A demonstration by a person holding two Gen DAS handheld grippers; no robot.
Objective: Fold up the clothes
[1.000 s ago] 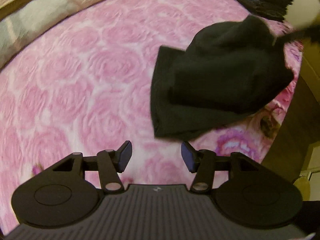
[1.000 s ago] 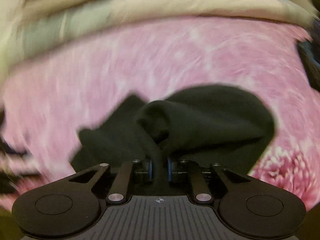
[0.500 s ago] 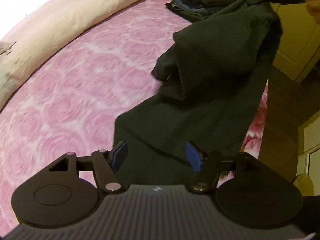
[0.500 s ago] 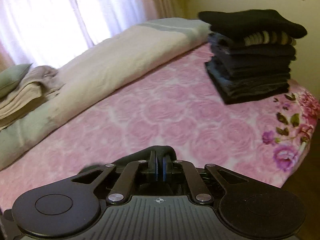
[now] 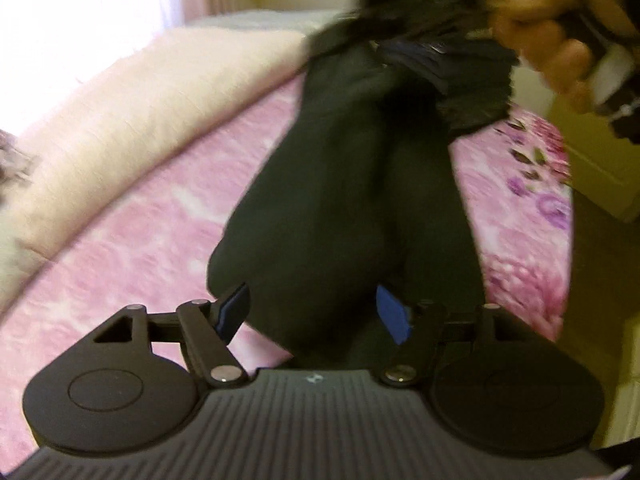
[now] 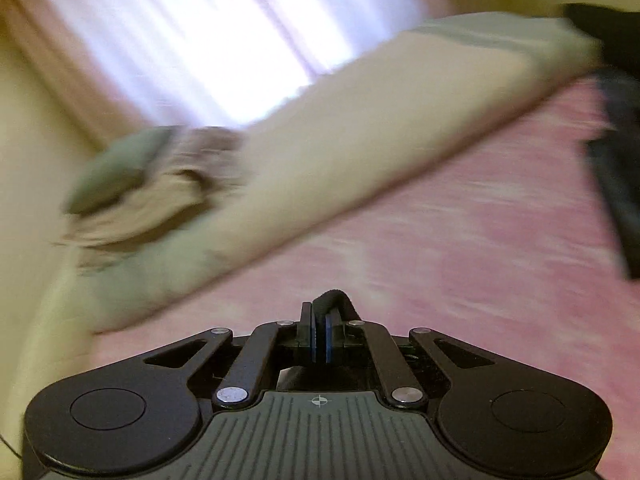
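Observation:
A black garment (image 5: 360, 184) hangs lengthwise above the pink rose bedspread (image 5: 132, 240), held up at its top by the right gripper, which a hand (image 5: 560, 36) carries at the upper right of the left wrist view. My left gripper (image 5: 316, 316) has its jaws opening; the garment's lower end hangs between the blue pads (image 5: 394, 316), which do not press on it. In the right wrist view my right gripper (image 6: 320, 332) is shut on a fold of the black garment (image 6: 334, 300), which pokes up over the pads.
A cream duvet (image 6: 340, 132) lies rolled along the bed's far side, with folded beige cloth and a green pillow (image 6: 116, 168) at its left end. A stack of dark folded clothes (image 6: 616, 140) stands at the right. A curtained window glows behind.
The right gripper has lifted the black garment off the bed until it hangs stretched. The left gripper has widened and come in under the garment's lower end.

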